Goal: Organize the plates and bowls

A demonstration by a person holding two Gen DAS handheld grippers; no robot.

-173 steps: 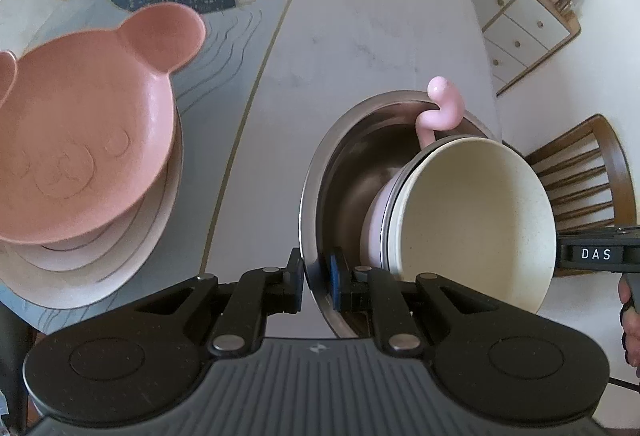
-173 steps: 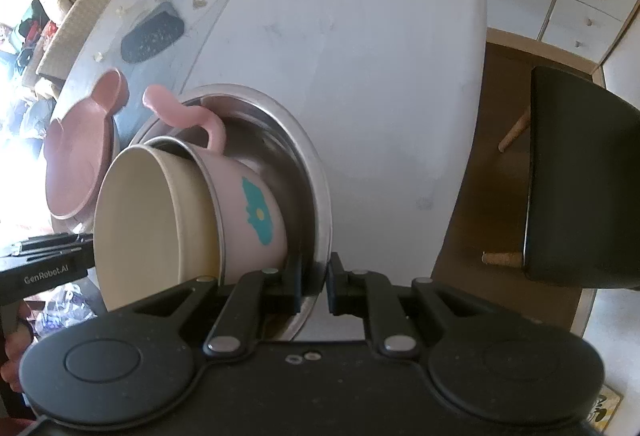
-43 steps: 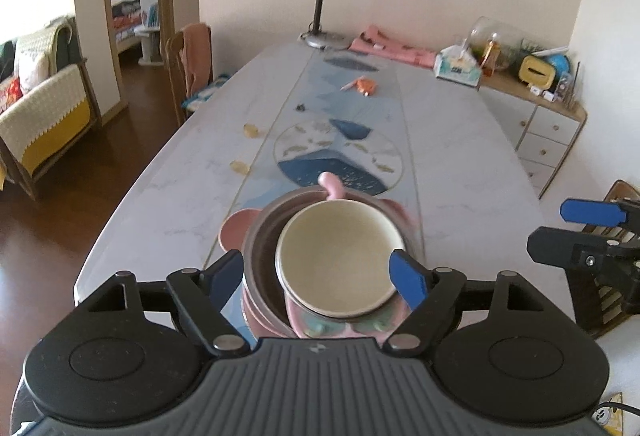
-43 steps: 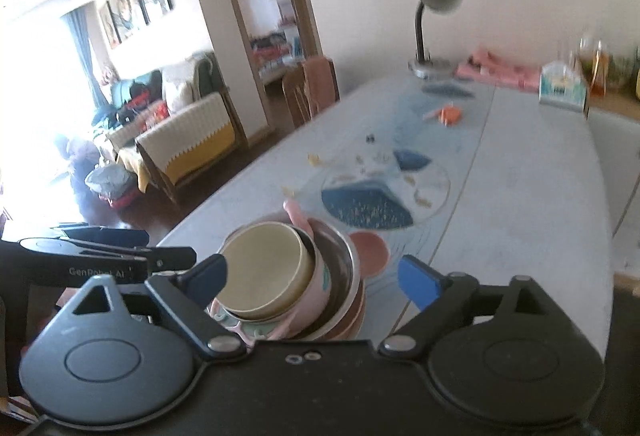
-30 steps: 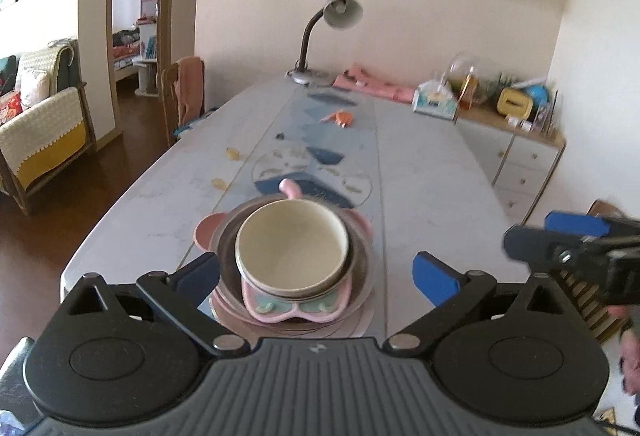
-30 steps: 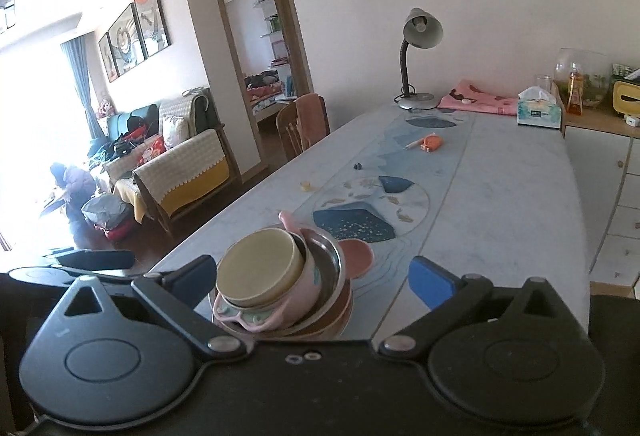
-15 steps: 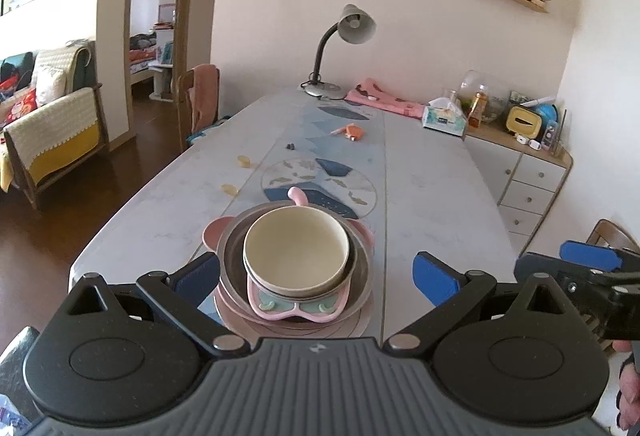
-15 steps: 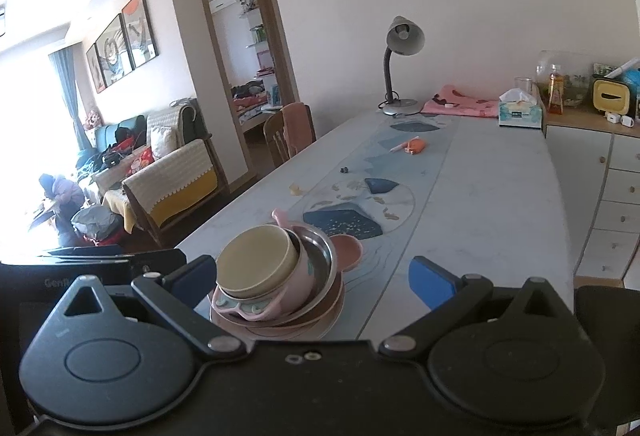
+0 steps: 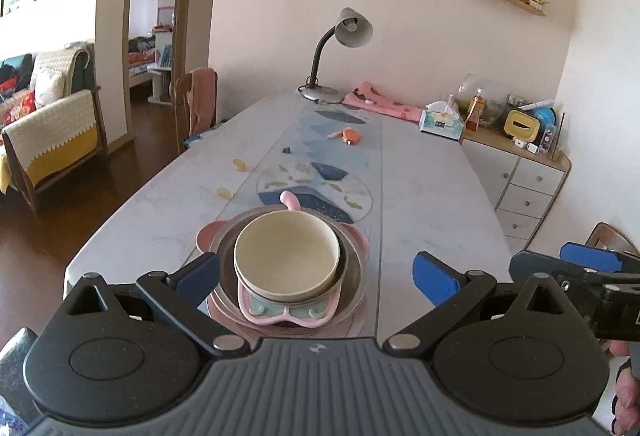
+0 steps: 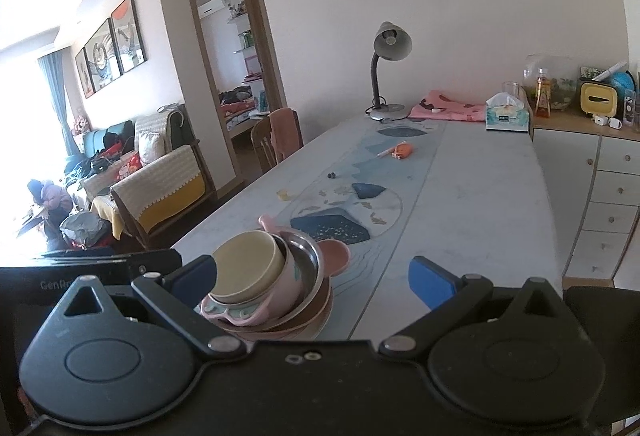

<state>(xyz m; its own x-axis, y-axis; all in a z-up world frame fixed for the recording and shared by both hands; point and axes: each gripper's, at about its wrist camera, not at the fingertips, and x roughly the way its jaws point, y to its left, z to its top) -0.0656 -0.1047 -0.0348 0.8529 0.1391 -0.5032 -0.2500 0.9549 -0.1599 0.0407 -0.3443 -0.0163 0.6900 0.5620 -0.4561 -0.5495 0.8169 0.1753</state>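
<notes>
left gripper (image 9: 316,272): jaws spread wide, nothing in them. A few seconds back it was pinched on the rim of the steel bowl, so it's let go and pulled back toward the near end of the table.
right gripper (image 10: 312,276): same deal, wide open and empty, backed off from that rim grip it had before.
cream bowl (image 9: 287,251): sits on top of the pile, nested in the pink mug-ish cup (image 9: 280,310), the one with the curly handle poking up behind.
steel bowl (image 9: 354,268): holds those two and now sits flat. Earlier it was tipped up in both claws off to the side of the plates.
bear plate (image 9: 205,235): pink ears peek out either side under the steel bowl, with paler plates underneath it.
table (image 9: 432,204): stack is at the near end on the patterned runner, the rest is just small bits and a lamp far off.
what changed: bowls went from beside the plates to on top of them, and both claws retreated.
what it means: looks like the job is basically done to me, one tidy tower. The cup seems slightly tilted in the right wrist view, so maybe a nudge.
</notes>
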